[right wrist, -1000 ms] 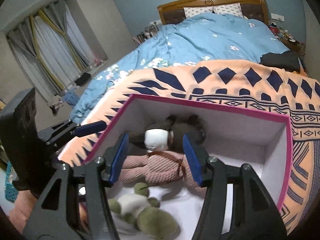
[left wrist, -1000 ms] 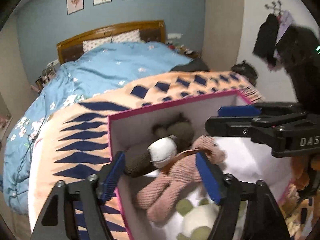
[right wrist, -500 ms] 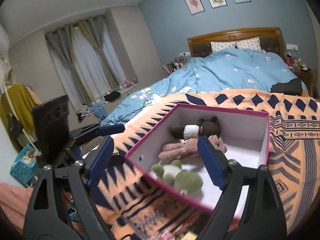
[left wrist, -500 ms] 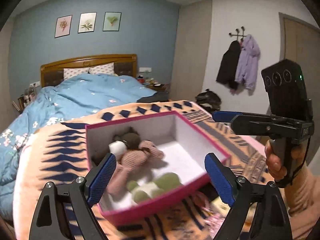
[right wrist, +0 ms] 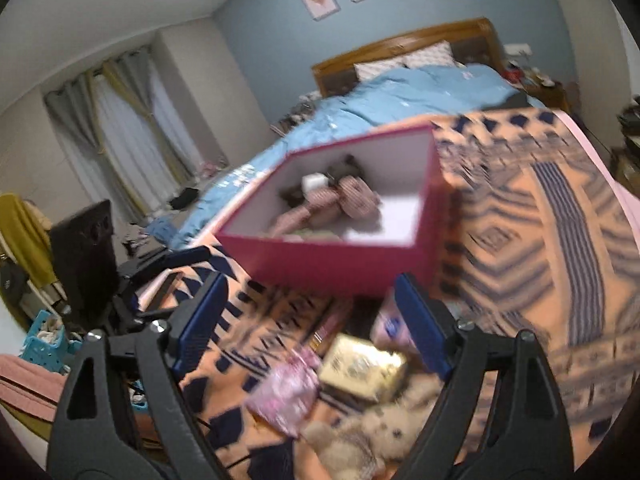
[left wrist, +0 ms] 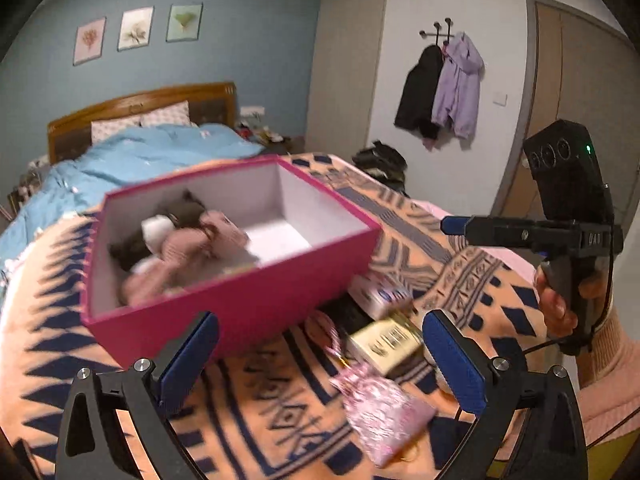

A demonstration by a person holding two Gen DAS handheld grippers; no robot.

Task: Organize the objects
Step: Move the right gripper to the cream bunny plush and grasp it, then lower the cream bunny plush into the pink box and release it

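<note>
1. Nearest in both wrist views, the left gripper (left wrist: 320, 354) and the right gripper (right wrist: 312, 320) each stand with jaws spread wide and nothing between the pads. Both have just been opening, and the left is now about as wide as it goes. Neither has hold of anything.

2. Just beyond the fingers, loose things lie on the patterned blanket (left wrist: 480, 280): a pink shiny pouch (left wrist: 380, 412), a gold box (left wrist: 386, 340) with a barcode, a small pink-and-white packet (left wrist: 380, 292) near the box's corner, and a tan plush bear (right wrist: 372, 436) seen only from the right side. These look like what remains to be sorted, and the wide jaws would suit reaching for one of them.

3. Farther on, the pink box (left wrist: 240, 300) sits open on the blanket. Inside, toward its left end, lie a pink plush toy (left wrist: 180, 256) and a dark brown one (left wrist: 184, 210); the right part of its floor is bare, so there is room for more.

4. Far off, the blue quilt (left wrist: 140, 152) covers the rest of the bed, and coats (left wrist: 440, 88) hang on the right wall.
</note>
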